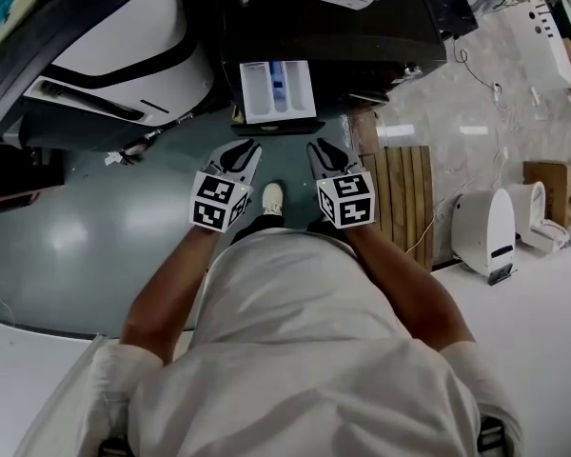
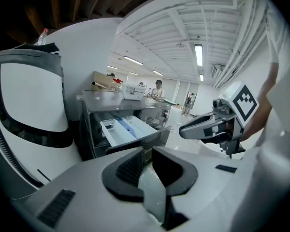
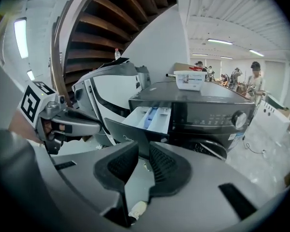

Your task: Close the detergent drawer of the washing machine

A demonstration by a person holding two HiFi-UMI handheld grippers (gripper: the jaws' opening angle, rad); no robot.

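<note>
The drawer [image 1: 278,90] juts out of the dark washer [image 1: 381,27], white inside with a blue slot. The left claw [image 1: 250,147] and right claw [image 1: 316,147] are released and empty, short of it.

Casing of washing machine [image 1: 333,27]: dark, smooth, semi-gloss sheen on top. Tray of detergent drawer [image 1: 278,90]: pale smooth plastic with a glossy blue insert. The floor [image 1: 95,227] before the washing machine has a grey-green coating, glossy, mirroring lamps. Right of the washing machine: slatted board [image 1: 406,193], bare matt wood. Right gripper [image 3: 144,151]: tongs' pads [image 3: 117,167] matt black, ribbed.

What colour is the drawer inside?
The drawer is white with a blue strip; head view shows best.
</note>
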